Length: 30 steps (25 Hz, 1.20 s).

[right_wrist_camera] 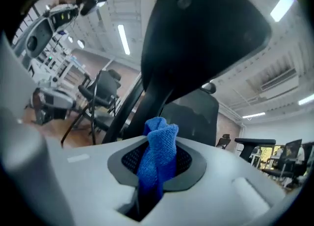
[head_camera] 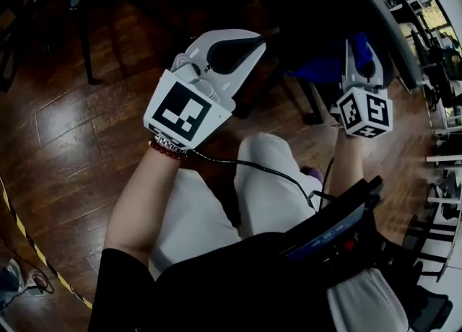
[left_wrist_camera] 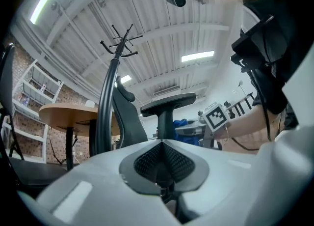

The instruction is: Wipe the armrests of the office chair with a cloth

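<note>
Our right tool (right_wrist_camera: 156,146) was clamped on the blue cloth (right_wrist_camera: 158,158), which was bunched between its jaws just below the chair's armrest (right_wrist_camera: 206,33), with no contact that we could see. Our left tool (left_wrist_camera: 164,163) was closed on nothing. We judged the cloth ready and the wiping not yet begun.

The blue, coarse-woven cloth (right_wrist_camera: 157,158) is bunched into a twisted wad that stands upright, pinched between the closed jaws of the right tool (right_wrist_camera: 158,141), just under the office chair's broad black armrest (right_wrist_camera: 206,28) on its slanting post; whether cloth and armrest touch cannot be told.
</note>
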Tool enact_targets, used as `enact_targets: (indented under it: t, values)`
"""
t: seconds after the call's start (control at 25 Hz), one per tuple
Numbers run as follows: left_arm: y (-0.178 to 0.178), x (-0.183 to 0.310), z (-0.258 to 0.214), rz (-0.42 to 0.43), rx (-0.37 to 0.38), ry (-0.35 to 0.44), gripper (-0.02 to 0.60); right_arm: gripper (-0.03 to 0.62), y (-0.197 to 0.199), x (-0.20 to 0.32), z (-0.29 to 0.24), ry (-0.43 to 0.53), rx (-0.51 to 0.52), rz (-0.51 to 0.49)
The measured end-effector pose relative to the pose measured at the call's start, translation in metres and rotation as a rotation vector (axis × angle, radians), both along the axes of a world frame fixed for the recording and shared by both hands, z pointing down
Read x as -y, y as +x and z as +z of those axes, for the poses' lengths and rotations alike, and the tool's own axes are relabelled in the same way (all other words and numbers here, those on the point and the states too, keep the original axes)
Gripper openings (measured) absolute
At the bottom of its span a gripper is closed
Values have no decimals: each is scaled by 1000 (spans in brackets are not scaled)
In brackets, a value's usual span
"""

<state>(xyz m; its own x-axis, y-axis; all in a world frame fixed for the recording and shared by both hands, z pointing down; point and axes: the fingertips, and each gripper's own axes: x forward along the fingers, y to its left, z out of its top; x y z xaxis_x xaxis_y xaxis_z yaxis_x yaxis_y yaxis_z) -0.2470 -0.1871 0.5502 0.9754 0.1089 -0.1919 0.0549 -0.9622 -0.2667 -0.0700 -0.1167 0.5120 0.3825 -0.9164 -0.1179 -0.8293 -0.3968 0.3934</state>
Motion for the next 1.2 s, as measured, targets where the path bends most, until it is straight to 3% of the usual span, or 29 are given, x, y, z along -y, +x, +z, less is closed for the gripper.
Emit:
enact_targets:
  t: [0.24, 0.32, 0.36, 0.4, 0.48, 0.56, 0.64, 0.72, 0.88, 1.0, 1.12, 1.2]
  values:
    - [4, -13, 7, 60, 21, 19, 5, 49, 0, 25, 70, -401, -129, 136]
    - [5, -9, 7, 63, 10, 5, 5, 50, -4, 31, 78, -473, -170, 148]
    - [5, -7, 8, 64, 7, -1, 5, 55, -8, 27, 72, -429, -153, 139]
    - [5, -6, 9, 65, 7, -6, 5, 60, -13, 18, 58, -317, -108, 121]
    - [7, -6, 13, 71, 7, -17, 5, 61, -25, -11, 11, -3, -24, 76]
    - [11, -5, 16, 78, 9, -27, 5, 61, -43, -34, -32, 188, -104, 58]
    - [14, -2, 22, 79, 27, -37, 5, 61, -64, -37, -56, 219, -268, 61]
    - [13, 0, 23, 75, 34, -48, 5, 61, -76, -34, -64, 216, -331, 83]
    - [8, 1, 18, 63, 27, -52, 5, 61, -69, -40, -67, 249, -291, 150]
    - [12, -2, 21, 65, 47, -46, 5, 61, -53, -62, -71, 291, -205, 195]
    - [17, -4, 24, 69, 58, -38, 5, 61, -30, -82, -73, 353, -89, 191]
    - [19, -7, 25, 72, 66, -33, 5, 61, -24, -77, -72, 350, -73, 153]
